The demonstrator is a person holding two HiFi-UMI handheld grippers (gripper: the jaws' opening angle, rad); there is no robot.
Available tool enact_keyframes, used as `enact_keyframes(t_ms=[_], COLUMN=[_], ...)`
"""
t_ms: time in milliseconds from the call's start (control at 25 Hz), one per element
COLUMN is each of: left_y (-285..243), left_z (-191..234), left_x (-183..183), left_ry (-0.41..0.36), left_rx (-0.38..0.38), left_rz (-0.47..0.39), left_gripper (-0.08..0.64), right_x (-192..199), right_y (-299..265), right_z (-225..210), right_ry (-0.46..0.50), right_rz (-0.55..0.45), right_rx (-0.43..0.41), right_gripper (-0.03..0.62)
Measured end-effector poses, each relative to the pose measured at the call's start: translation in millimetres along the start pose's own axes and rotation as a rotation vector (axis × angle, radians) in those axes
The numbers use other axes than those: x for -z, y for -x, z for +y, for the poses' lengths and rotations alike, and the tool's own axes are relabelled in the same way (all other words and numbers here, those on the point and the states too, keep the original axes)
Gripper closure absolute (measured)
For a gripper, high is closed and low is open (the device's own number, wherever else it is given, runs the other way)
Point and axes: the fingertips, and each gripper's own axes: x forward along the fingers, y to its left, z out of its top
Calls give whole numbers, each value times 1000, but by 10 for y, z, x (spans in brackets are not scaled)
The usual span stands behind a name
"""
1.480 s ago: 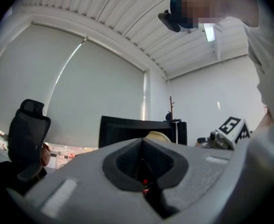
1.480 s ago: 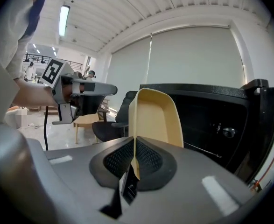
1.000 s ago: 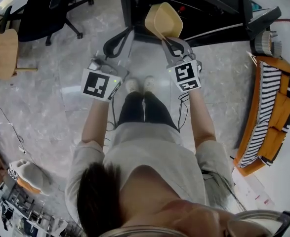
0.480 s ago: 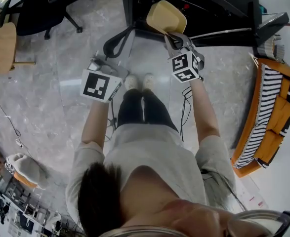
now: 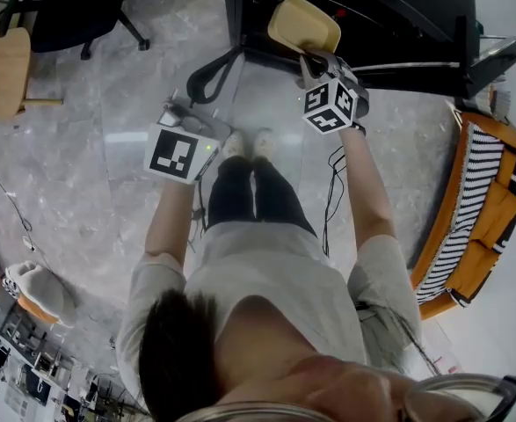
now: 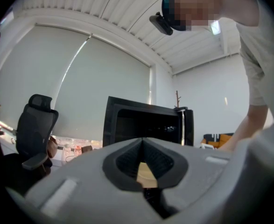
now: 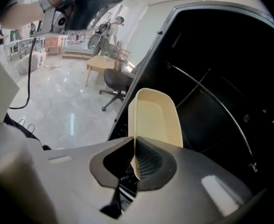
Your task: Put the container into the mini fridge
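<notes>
A pale yellow plastic container (image 5: 303, 25) hangs tilted at the open front of the black mini fridge (image 5: 372, 11). My right gripper (image 5: 315, 60) is shut on its near rim. In the right gripper view the container (image 7: 155, 118) stands on edge between the jaws of my right gripper (image 7: 136, 143), with the dark fridge interior (image 7: 221, 78) and a wire shelf right behind it. My left gripper (image 5: 203, 84) sits lower left of the container, apart from it, jaws together and holding nothing. In the left gripper view its tips (image 6: 143, 141) meet in front of the fridge (image 6: 146, 122).
The fridge door (image 5: 490, 47) stands swung open at the right. An orange and striped sofa (image 5: 482, 200) lies along the right wall. A black office chair (image 5: 73, 16) and a wooden table (image 5: 3, 73) are at the far left. The floor is glossy grey stone.
My right gripper has carried the container forward and a little right, closer to the fridge opening. The left gripper has barely moved.
</notes>
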Motion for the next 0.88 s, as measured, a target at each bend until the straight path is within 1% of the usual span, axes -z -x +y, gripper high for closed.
enact_keyframes(t_ms=[280,480,680,880], left_y=[-24,-21,-26,-58], left_z=[47,80,130,164], left_x=[26,76,111,127], left_ry=[16,14,14,19], left_rx=[-17,-28,-44,-54], left_rz=[4,12,21,22], left_gripper=[558,558,558,558], right_x=[123,220,279,329], right_y=[-268,-416,-523,-614], right_z=[-156,-225,-286,-361], right_ry=[65,119,173,198], right_rz=[84,141,177,205], right_rx=[11,19,27,36], right_gripper=[586,584,584,584])
